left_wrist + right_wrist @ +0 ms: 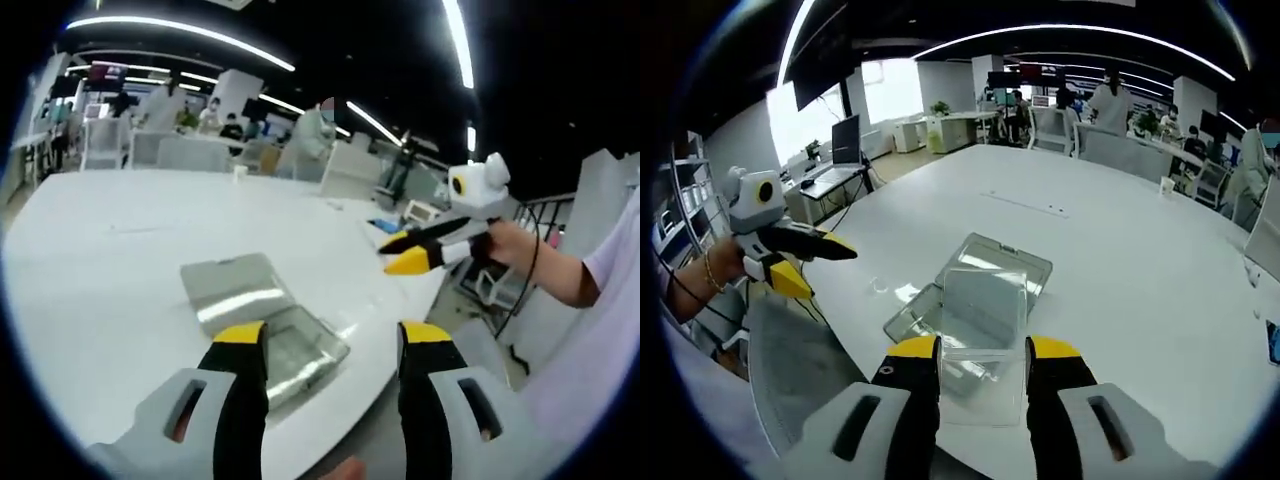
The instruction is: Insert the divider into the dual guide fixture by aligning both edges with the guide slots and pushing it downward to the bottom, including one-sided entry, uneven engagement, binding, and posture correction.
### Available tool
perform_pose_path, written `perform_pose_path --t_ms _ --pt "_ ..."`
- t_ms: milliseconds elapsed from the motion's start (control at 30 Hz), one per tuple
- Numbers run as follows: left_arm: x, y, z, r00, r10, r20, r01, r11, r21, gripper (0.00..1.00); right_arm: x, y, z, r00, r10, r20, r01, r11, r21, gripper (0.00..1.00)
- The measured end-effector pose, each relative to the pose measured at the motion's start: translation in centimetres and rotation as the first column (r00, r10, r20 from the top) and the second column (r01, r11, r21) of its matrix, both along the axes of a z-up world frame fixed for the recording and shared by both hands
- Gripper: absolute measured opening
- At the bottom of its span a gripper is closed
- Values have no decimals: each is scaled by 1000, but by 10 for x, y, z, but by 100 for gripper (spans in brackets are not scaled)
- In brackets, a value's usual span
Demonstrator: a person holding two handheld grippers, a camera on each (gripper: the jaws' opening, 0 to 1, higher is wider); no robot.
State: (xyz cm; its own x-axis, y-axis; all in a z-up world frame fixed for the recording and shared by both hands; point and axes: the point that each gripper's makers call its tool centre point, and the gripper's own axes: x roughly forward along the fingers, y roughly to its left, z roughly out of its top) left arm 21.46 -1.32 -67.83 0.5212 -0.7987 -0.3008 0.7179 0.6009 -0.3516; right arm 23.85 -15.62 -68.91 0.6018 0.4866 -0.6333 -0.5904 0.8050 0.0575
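Divider lifted, not yet in the guide slots.

The right tool point(980, 365) pinches the clear plastic divider point(985, 310) between its jaws and holds it upright above the clear dual guide fixture point(990, 262), an open, hinged tray lying near the edge of the white counter point(1120, 250). The left tool point(330, 345) has its jaws spread with nothing between them, hanging just above the fixture's near corner. By my reading the grasp is done, while alignment of both edges with the slots, entry, and the push down to the bottom are all left. Whether the divider's lower edge touches the fixture I cannot tell.
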Motion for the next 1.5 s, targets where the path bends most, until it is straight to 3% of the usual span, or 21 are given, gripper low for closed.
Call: perform_pose_path --t_ms 767,1500 --pt "-2 -17 13 999 -46 2 46 998 -31 45 -18 19 19 994 88 65 -89 996 12 29" --pt "4 -32 25 996 -90 6 90 995 -47 41 -24 38 13 982 175 72 -173 984 -30 29"
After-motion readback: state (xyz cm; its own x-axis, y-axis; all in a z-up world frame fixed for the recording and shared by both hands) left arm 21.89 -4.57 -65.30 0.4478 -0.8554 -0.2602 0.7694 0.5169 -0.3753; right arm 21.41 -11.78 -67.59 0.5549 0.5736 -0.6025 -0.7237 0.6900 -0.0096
